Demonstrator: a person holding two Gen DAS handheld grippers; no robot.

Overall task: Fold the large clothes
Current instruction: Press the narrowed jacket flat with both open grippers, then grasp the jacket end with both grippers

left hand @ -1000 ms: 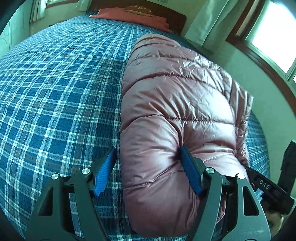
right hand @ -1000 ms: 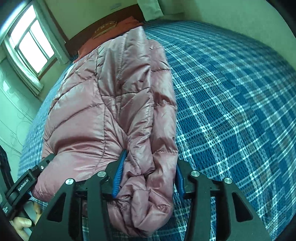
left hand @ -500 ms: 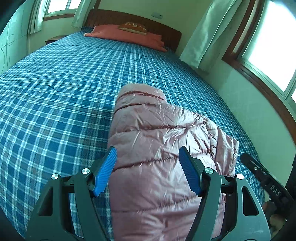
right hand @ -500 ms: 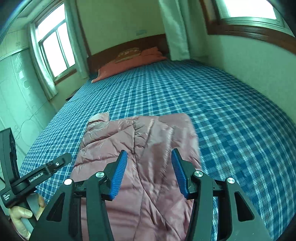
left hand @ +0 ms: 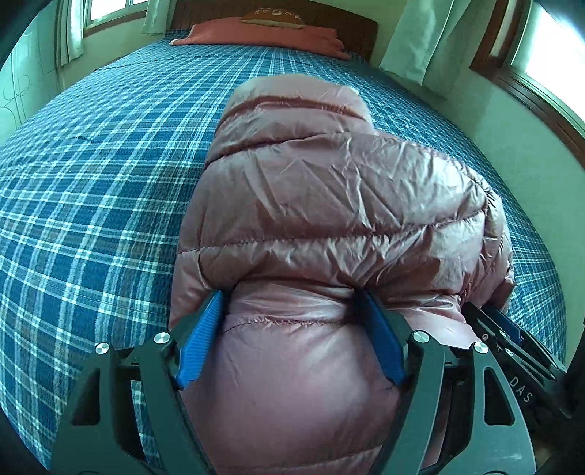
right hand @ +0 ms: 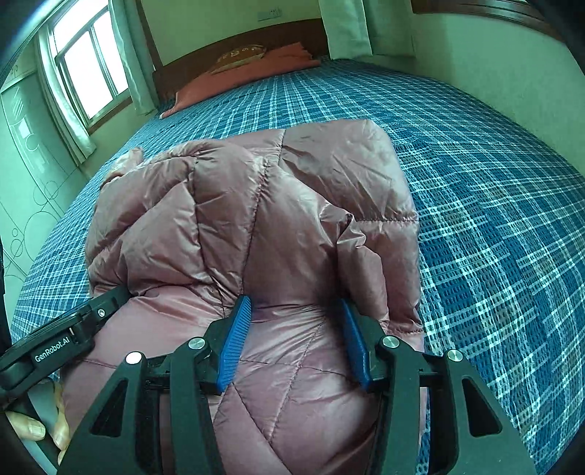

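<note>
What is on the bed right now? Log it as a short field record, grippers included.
garment: pink puffer jacket, folded into a bundle
surface: blue plaid bedspread
left gripper: open, blue pads pushed into the jacket's near fold
right gripper: open, pads pushed into the same fold
far end of bed: red pillow at a wooden headboard
</note>
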